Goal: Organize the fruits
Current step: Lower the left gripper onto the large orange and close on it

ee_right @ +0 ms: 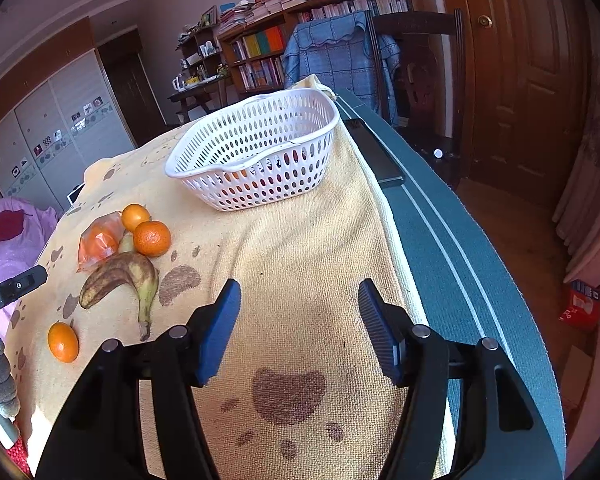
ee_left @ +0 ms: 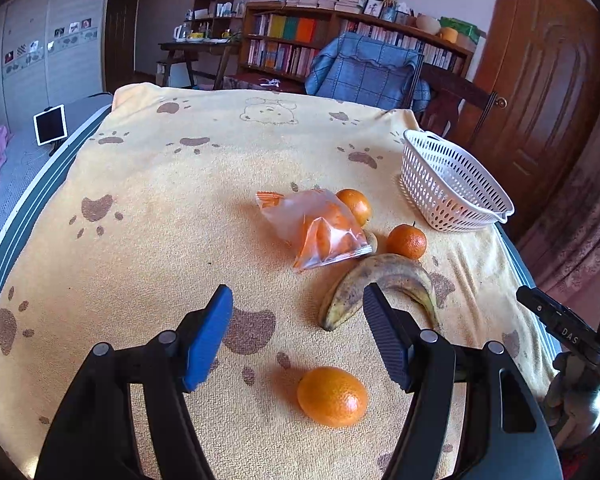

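Fingers of both grippers gape empty; only the right wrist view reveals fruit inside the basket (ee_right: pixel 256 148).

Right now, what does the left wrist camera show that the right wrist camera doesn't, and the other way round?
Only the left wrist view shows the white tablet at the bed's edge and the left gripper, open above the lone orange. Only the right wrist view shows the dark remote beside the towel, the red box on the floor, and the right gripper, open over bare towel. Both share the white basket, the banana, the bagged orange and the loose oranges.
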The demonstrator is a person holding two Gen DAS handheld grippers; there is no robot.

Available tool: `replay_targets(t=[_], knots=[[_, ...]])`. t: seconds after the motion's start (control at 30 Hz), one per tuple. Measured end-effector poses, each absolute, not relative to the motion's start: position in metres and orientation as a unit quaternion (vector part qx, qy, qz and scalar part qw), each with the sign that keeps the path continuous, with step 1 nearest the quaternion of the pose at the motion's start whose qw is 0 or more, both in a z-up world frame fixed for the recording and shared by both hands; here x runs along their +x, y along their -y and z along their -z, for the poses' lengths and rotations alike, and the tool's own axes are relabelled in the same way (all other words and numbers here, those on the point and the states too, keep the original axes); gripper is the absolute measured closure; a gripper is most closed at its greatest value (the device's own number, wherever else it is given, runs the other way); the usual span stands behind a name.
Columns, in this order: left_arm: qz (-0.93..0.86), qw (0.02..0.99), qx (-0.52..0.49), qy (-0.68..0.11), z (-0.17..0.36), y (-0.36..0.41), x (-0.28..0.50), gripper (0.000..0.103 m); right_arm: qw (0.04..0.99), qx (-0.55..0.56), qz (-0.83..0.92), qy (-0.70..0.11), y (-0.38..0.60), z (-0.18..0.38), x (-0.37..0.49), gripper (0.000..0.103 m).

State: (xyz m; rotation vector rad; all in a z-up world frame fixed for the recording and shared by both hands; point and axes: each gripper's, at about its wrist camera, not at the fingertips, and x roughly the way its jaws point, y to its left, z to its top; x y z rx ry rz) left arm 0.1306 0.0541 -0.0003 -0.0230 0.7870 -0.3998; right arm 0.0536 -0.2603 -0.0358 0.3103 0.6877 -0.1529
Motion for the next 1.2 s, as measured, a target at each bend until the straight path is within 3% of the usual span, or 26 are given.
replay_targets(t=[0.57,1.2], knots=[[0.224,0.883,0.021,-0.411,0.031,-0.045,0.108,0.037,0.926,0.149,0.071,-0.34,0.259,0.038,0.056,0.04],[0.24,0.876,0.02,-0.418,0.035,-0.041,0.106,0.056,0.924,0.144,0.048,-0.351,0.251,0.024,0.059,0.04]])
